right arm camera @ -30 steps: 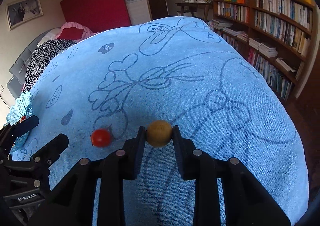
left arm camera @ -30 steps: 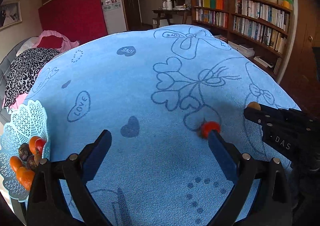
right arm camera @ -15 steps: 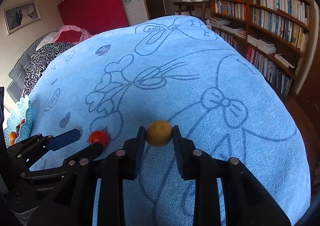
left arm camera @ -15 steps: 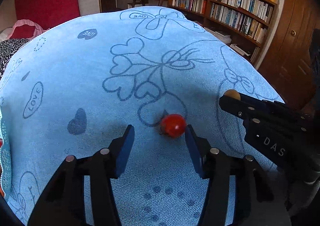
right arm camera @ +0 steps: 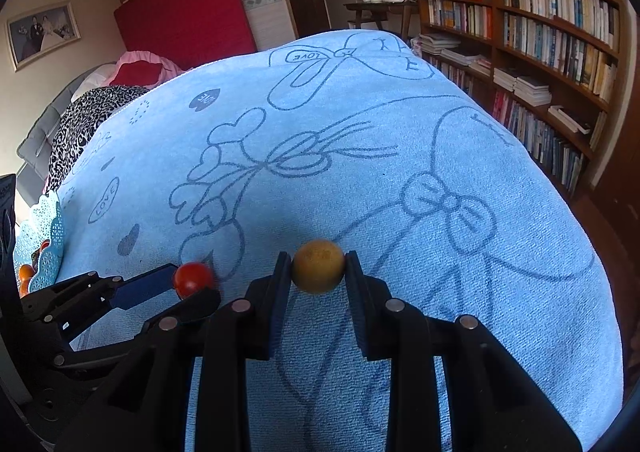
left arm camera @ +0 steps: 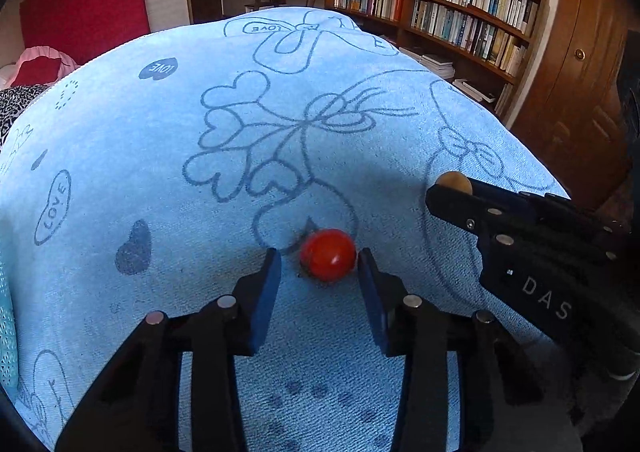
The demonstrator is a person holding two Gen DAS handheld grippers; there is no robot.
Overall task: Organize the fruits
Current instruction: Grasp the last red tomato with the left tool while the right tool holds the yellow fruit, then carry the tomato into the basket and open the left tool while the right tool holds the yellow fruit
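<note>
A small red tomato lies on the blue towel. It sits between the fingertips of my left gripper, which is open. The right pad touches the tomato, while a gap shows at the left pad. My right gripper is shut on a round yellow-brown fruit, held just above the towel. In the left wrist view that fruit peeks over the right gripper's finger. The right wrist view shows the tomato at the left gripper's tips.
A pale blue lace basket with several orange and dark fruits stands at the towel's left edge. Bookshelves run along the right wall. A bed with a spotted cloth lies beyond the towel's far left.
My left gripper swung right from the basket side to the tomato and narrowed its jaws around it. My right gripper kept hold of the yellow-brown fruit and barely moved.
</note>
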